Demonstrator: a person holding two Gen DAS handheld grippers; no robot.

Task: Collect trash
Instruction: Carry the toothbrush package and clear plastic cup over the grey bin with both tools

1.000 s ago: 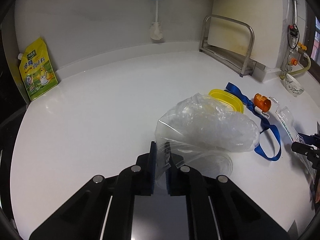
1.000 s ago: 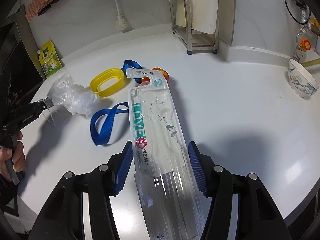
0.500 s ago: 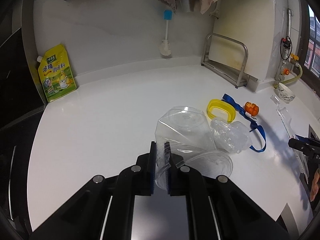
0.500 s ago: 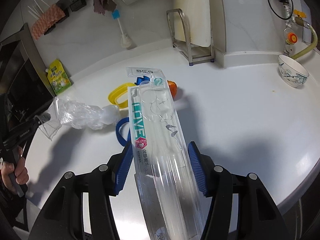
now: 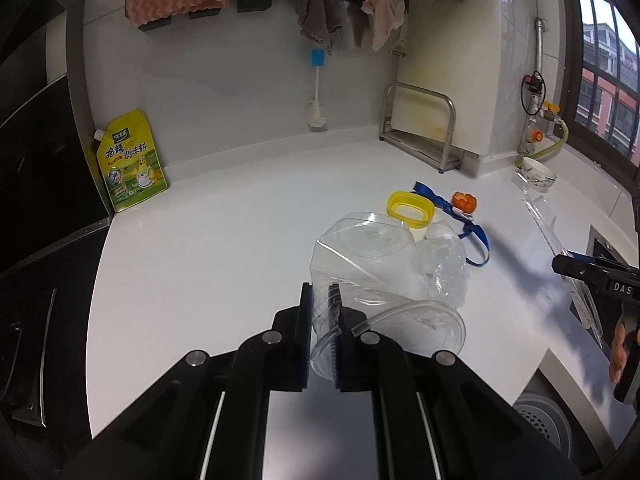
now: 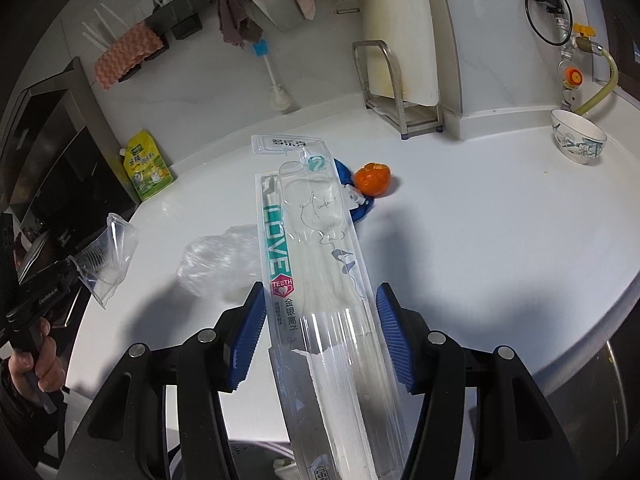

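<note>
My left gripper (image 5: 320,320) is shut on the rim of a clear plastic container (image 5: 360,256) and holds it above the white counter (image 5: 224,240); it also shows in the right wrist view (image 6: 108,256). My right gripper (image 6: 320,332) holds a long clear toothbrush package (image 6: 316,264) between its jaws, lifted off the counter; the package also shows in the left wrist view (image 5: 556,236). A crumpled clear plastic bag (image 5: 444,264) lies on the counter, also seen in the right wrist view (image 6: 220,260). A yellow lid ring (image 5: 410,206), a blue strap (image 5: 468,228) and an orange piece (image 6: 372,178) lie beyond it.
A yellow seasoning pouch (image 5: 130,162) leans on the back wall at the left. A metal rack with a cutting board (image 5: 424,132) stands at the back right. A patterned bowl (image 6: 578,142) sits far right. A sink drain (image 5: 540,420) lies below the counter's right edge.
Both grippers have risen and pulled back from the counter with their loads. The clear container has lifted away from the crumpled bag, which stays on the counter.
</note>
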